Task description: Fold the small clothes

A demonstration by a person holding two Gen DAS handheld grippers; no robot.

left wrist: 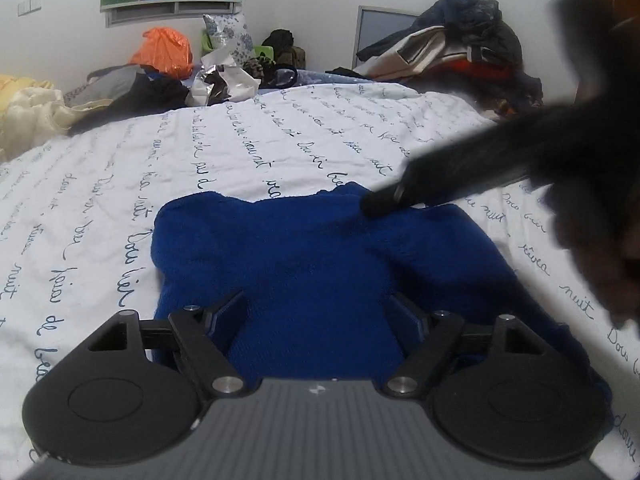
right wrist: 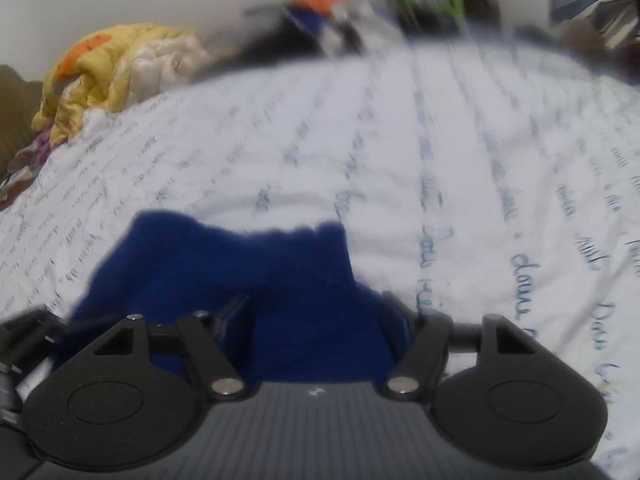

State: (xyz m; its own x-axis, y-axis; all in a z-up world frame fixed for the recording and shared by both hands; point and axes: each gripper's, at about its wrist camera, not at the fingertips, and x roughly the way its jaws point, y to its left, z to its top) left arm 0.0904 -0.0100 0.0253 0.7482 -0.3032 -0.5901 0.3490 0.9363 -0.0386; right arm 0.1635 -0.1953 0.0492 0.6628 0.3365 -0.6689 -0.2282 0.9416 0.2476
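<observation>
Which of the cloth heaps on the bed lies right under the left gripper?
The blue garment, spread flat in front, directly below the left gripper. The orange bag, yellow bedding and dark clothes pile sit far back.

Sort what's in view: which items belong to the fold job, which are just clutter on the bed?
Job:
- blue garment, lying on the white printed bedsheet
- left gripper, open over it
- right gripper, open over it

Lying about:
- orange bag
- yellow bedding
- clothes pile
- crumpled wrappers
</observation>
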